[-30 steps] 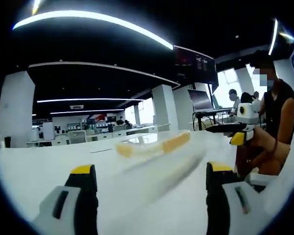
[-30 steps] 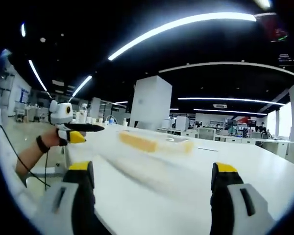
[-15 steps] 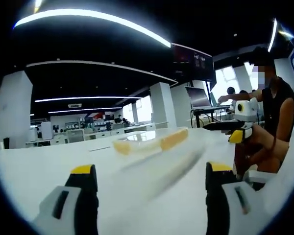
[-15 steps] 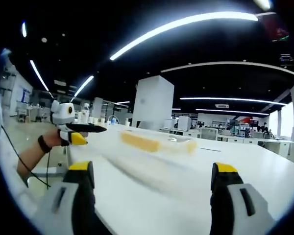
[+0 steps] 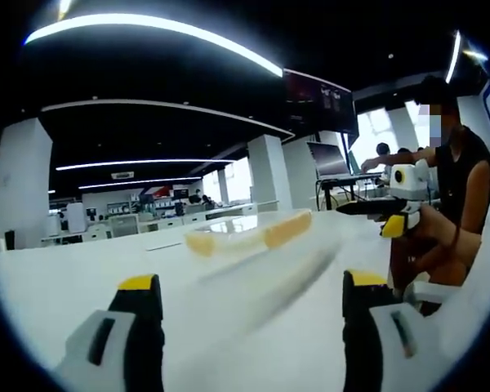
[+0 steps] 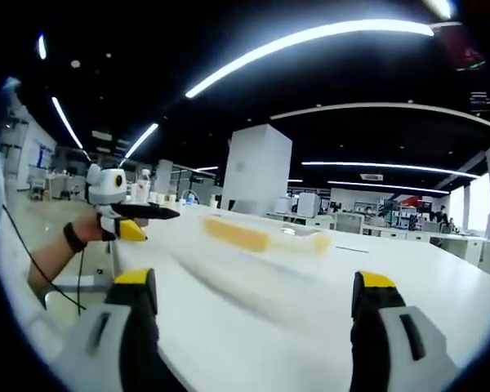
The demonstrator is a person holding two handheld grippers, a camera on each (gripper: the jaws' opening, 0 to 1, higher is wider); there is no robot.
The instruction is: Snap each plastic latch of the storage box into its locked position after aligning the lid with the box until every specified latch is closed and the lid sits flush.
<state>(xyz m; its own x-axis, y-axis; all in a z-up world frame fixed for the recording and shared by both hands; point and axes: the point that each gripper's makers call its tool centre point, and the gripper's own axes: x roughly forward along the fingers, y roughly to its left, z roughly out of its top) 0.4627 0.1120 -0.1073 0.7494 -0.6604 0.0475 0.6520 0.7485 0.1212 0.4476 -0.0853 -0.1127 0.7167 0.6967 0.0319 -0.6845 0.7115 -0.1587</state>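
Both tongs are held low over the white desk (image 5: 57, 278), jaws spread wide with nothing between them: the left tongs (image 5: 245, 322) and the right tongs (image 6: 253, 327) each look across the desktop at the storage box, well short of it. In the left gripper view the right tongs also appear at the right edge, held in the person's hand (image 5: 429, 233).

Since a second ago little has changed. The left view has risen and swung slightly, so the box sits a touch higher in it, while the right view is almost unchanged. By my reading the task is at its approach stage, with no latch touched.

Largest is the desk; on it, well ahead of both tongs, lies the clear storage box (image 5: 249, 233) with its yellow latches (image 6: 235, 234), blurred. Whether the lid sits flush cannot be told.
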